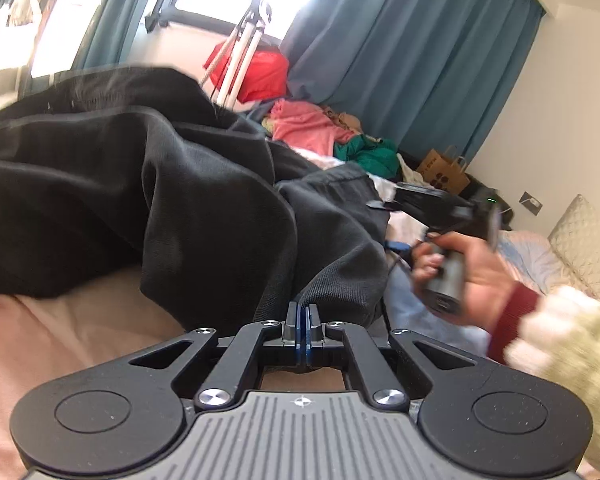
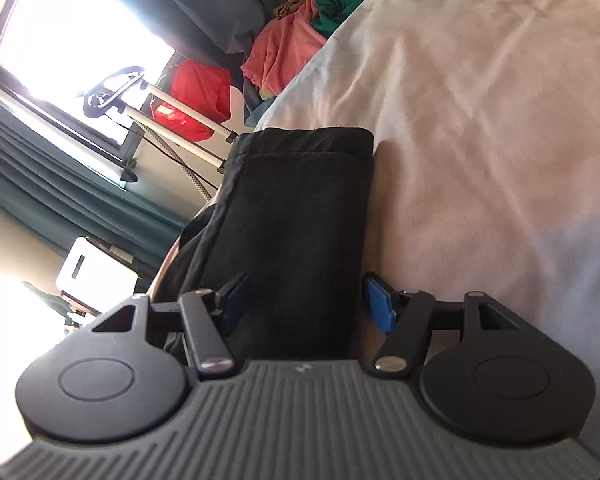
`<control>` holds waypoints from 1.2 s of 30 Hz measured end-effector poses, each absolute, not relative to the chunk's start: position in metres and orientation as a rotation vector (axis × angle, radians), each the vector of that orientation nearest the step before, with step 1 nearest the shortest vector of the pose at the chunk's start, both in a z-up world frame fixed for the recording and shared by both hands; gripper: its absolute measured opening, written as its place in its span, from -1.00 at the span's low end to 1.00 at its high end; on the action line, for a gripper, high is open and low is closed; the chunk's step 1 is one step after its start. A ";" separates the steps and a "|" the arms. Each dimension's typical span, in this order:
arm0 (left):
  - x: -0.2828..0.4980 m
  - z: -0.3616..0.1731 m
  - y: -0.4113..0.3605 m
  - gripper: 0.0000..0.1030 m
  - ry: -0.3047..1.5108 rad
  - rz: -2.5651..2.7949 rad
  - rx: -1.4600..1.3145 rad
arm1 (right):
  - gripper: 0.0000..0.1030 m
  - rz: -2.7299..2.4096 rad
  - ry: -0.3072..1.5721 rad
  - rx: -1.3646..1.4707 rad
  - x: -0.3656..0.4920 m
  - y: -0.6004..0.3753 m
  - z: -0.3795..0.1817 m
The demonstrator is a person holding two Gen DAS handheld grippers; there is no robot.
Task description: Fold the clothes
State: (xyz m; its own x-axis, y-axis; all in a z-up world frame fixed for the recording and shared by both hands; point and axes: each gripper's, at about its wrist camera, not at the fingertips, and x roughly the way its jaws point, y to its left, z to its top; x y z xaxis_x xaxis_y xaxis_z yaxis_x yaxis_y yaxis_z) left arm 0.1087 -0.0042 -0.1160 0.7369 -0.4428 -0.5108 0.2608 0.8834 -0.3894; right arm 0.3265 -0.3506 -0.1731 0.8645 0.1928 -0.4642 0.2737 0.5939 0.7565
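Left gripper [image 1: 302,316], nearest, is clamped on black garment [image 1: 188,184] at 12 o'clock on bed [image 1: 80,320]. Right gripper [image 2: 304,304] gapes astride its hem. I judge it soft, heavy; grip hems.

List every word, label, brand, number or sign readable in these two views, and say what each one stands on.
No text can be read with certainty in either view.
Brown paper bag by the curtain: dark printed letters and round dots, too small and tilted to read.
Left gripper body: only a small crosshair mark, no letters.
Right gripper body: a faint mark, blurred.
Black garment: no label visible.
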 end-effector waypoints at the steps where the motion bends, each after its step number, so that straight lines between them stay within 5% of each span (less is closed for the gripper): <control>1: 0.113 -0.120 -0.005 -0.96 0.646 -0.393 -0.308 | 0.24 -0.052 0.528 0.938 0.336 -0.351 -0.178; 2: 0.116 -0.122 -0.006 -0.96 0.651 -0.397 -0.308 | 0.18 -0.056 0.502 0.931 0.343 -0.351 -0.179; 4: 0.120 -0.125 -0.007 -0.96 0.654 -0.410 -0.304 | -0.71 -0.063 0.474 0.894 0.354 -0.350 -0.177; 6: 0.122 -0.126 -0.009 -0.96 0.642 -0.416 -0.286 | -0.80 -0.082 0.472 0.824 0.356 -0.349 -0.167; 19: 0.087 -0.116 -0.027 -0.96 0.580 -0.547 -0.259 | -0.83 -0.465 0.182 0.726 0.156 -0.424 -0.072; 26: 0.072 -0.129 -0.053 -0.93 0.666 -0.544 -0.215 | -0.83 -0.626 0.337 0.881 0.055 -0.465 -0.103; 34: 0.077 -0.151 -0.055 -0.88 0.698 -0.529 -0.208 | -0.79 -0.592 0.452 1.218 0.040 -0.485 -0.172; 36: 0.071 -0.148 -0.049 -0.72 0.703 -0.532 -0.228 | -0.78 -0.583 0.446 1.265 0.040 -0.483 -0.175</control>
